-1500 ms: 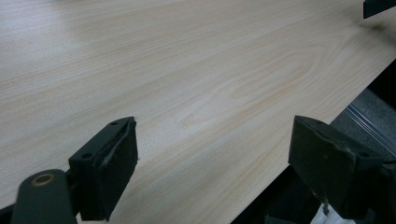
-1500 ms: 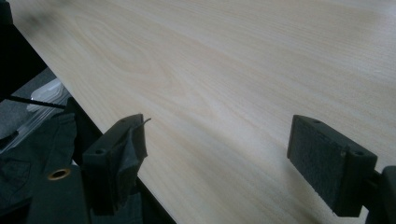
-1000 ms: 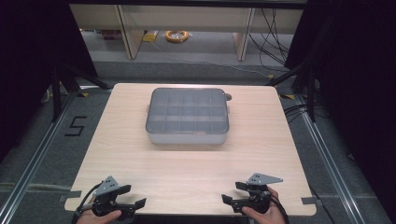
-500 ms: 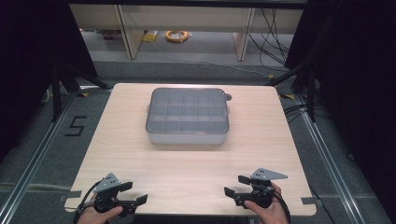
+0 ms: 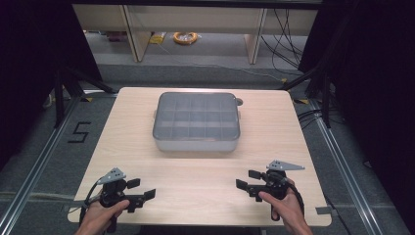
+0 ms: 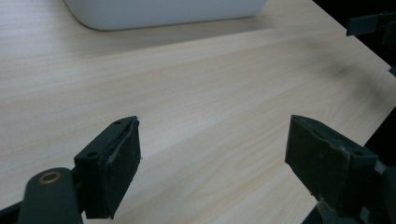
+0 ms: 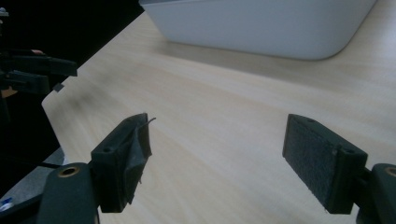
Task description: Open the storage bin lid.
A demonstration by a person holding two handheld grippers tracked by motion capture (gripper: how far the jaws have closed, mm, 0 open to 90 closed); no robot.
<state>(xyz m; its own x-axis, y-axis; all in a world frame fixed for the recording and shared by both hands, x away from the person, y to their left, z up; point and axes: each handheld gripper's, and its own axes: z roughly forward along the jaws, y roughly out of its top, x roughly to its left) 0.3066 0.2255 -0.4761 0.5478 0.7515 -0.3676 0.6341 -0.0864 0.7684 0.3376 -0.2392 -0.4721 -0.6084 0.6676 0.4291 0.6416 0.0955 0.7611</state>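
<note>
A grey lidded compartment box sits in the middle of the light wooden table. My left gripper is held low over the near left part of the table, open, with nothing between its jaws. My right gripper is over the near right part, also open and holding nothing. Both point inward, toward each other. In the left gripper view the open gripper faces bare wood, with the box's white wall beyond. The right gripper view shows the same for its gripper and the box.
The table's near edge runs just behind both hands. Dark floor and metal rails flank the table. Shelving legs and a coiled orange cable lie beyond the far edge. The opposite gripper appears far off in each gripper view.
Both hands have moved forward from the near edge onto the table, the right one a little more. Both grippers stay open.
</note>
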